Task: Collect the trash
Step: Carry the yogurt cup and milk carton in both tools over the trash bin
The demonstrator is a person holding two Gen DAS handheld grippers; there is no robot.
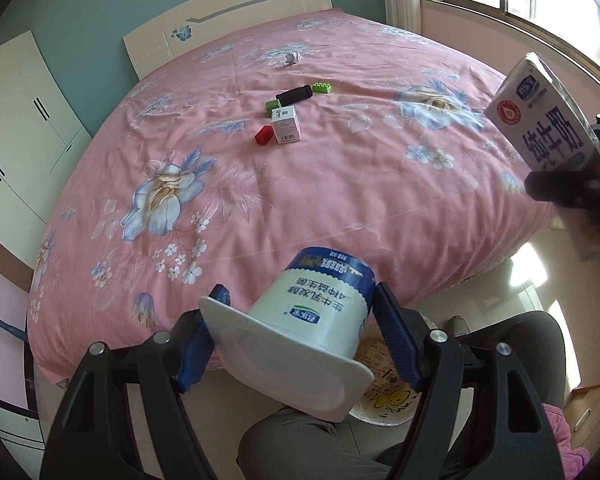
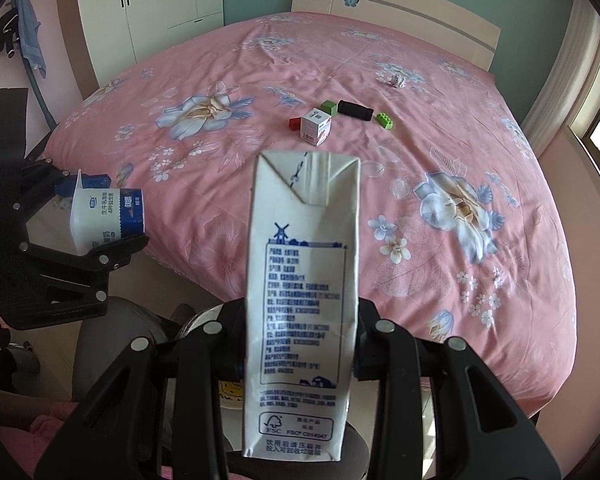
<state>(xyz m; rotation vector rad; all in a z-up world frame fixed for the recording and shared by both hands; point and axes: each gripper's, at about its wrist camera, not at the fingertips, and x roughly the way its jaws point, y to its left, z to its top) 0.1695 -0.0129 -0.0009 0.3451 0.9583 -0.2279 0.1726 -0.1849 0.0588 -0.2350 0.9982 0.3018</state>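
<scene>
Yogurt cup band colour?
Dark blue band on the white yogurt cup; clearest in the left wrist view.

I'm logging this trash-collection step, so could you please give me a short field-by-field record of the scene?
left gripper: shut on yogurt cup, tipped over, open end toward the camera
right gripper: shut on milk carton, held upright
bed: pink floral cover
left on bed: small white box, red block, black cylinder, two green blocks, crumpled paper
below grippers: round container with yellow print, partly hidden
</scene>
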